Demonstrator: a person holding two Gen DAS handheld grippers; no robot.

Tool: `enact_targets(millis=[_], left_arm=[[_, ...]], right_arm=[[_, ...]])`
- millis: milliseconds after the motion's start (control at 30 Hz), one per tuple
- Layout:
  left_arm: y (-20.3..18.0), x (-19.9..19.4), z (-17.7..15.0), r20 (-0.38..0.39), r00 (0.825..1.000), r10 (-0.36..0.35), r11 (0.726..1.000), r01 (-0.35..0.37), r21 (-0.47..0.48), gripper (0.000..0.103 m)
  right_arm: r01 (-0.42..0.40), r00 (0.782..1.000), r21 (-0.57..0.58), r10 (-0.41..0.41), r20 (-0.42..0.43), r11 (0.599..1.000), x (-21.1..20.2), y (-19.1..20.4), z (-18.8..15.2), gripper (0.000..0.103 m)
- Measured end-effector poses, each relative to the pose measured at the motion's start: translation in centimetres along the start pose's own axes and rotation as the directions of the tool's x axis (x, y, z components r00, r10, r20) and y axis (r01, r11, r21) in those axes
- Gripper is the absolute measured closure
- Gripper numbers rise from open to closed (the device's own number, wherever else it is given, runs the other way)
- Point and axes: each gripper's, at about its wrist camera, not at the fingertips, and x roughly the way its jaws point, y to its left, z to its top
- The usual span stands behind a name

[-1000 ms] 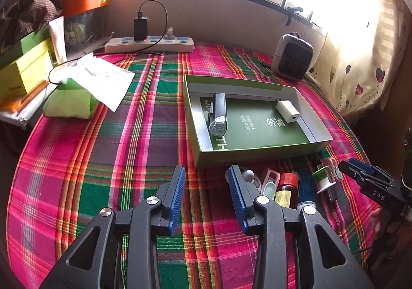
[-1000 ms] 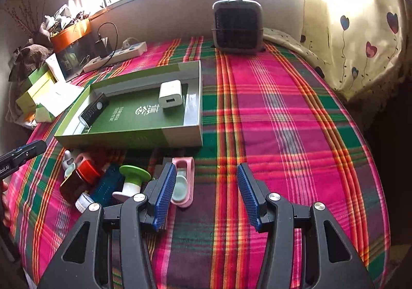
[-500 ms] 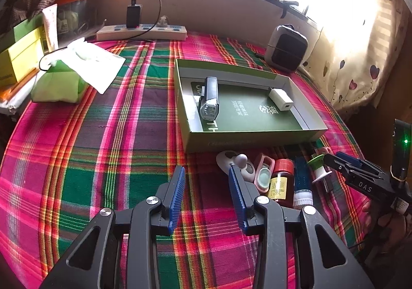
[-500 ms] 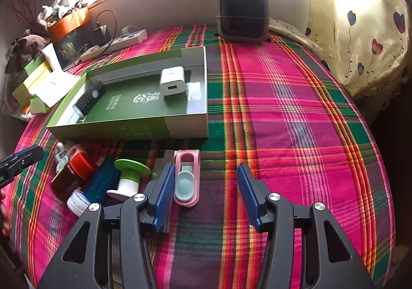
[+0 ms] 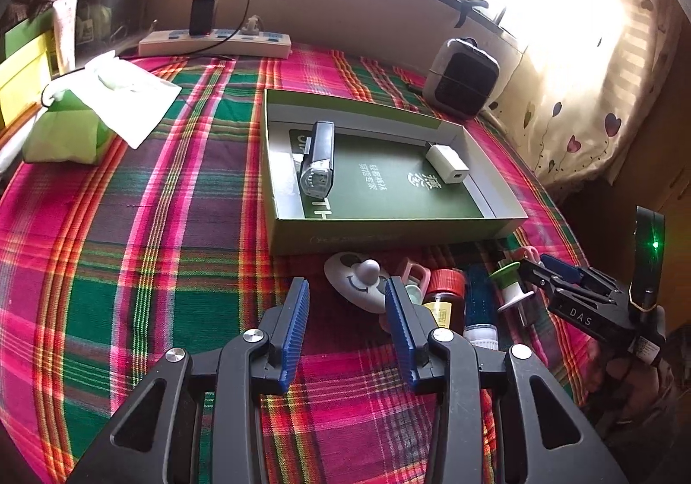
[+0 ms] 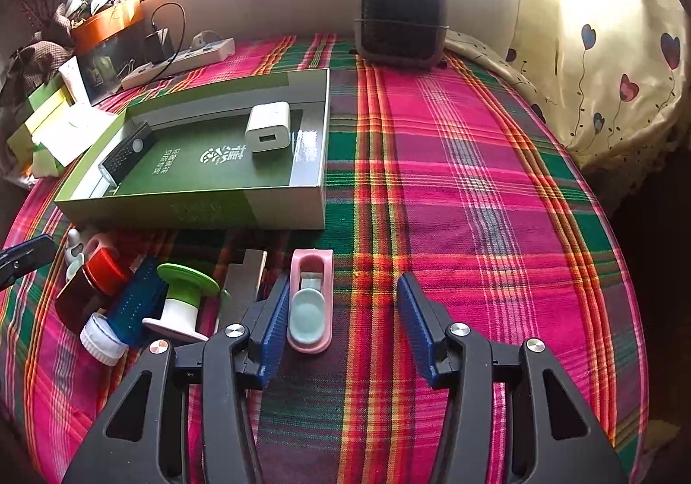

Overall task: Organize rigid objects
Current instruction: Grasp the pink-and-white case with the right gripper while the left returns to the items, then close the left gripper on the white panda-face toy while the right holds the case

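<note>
An open green box (image 5: pixel 388 233) (image 6: pixel 194 212) holds a black device (image 5: pixel 317 158) and a white charger (image 6: pixel 267 126). In front of it lie a white round toy (image 5: pixel 356 279), a red-capped brown bottle (image 6: pixel 93 276), a blue tube (image 6: pixel 129 307), a green-and-white spool (image 6: pixel 183 298) and a pink case (image 6: pixel 309 311). My left gripper (image 5: pixel 345 302) hangs open over bare cloth just left of the toy. My right gripper (image 6: pixel 341 311) has its jaws closing; the pink case lies in the gap beside the left finger (image 6: pixel 274 315), and no pad presses on it.
A grey metal piece (image 6: pixel 244 272) lies by the spool. A small heater (image 6: pixel 399 22) stands at the back, a power strip (image 5: pixel 216 45) along the wall, a green tissue pack (image 5: pixel 64 130) at the left. The plaid table drops off at the right by the curtain (image 6: pixel 604 74).
The box sits higher in both views than a second ago. In the left wrist view the white toy has come out from behind the right finger. Nothing was picked up.
</note>
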Motion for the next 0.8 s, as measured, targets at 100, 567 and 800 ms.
enact_targets(millis=[100,567,800], left_arm=[[-0.2,0.4,0.1,-0.008,1.000,0.004,1.000,-0.004,-0.004,0.067],[-1.0,2.5,0.8,-0.047,0.998,0.045,0.999,-0.046,-0.007,0.067],[-1.3,2.8,0.8,-0.047,0.997,0.066,0.998,-0.066,-0.010,0.067]], right_arm=[[0.001,1.000,0.000,-0.001,0.004,1.000,-0.1,-0.2,0.0,0.074],[-0.033,0.999,0.020,0.033,0.012,0.999,-0.8,-1.3,-0.7,0.085],[-0.046,0.999,0.016,0.045,0.012,0.999,-0.8,-1.1,-0.7,0.085]])
